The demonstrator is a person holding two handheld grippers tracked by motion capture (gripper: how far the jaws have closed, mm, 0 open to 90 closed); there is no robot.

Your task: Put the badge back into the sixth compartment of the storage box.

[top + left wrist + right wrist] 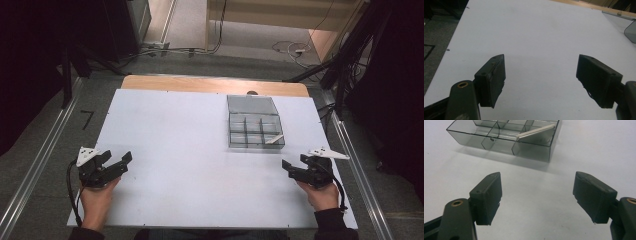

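A clear plastic compartment box (254,131) with its lid tipped back sits right of the table's middle. A pale flat stick (274,139) leans in its near right compartment, seen closer as the stick (535,131) in the box (504,142). My left gripper (122,162) rests at the table's near left, held by a hand, jaws wide apart and empty; the left gripper (541,75) points over bare white surface. My right gripper (288,168) rests at the near right, below the box, jaws apart; the right gripper (537,195) holds nothing.
The white tabletop (175,150) lies on a wooden board (200,83) with metal rails at both sides. Cables (290,50) trail on the floor beyond the far edge. Dark stands flank the table. The box lid's corner (631,31) shows at the far right.
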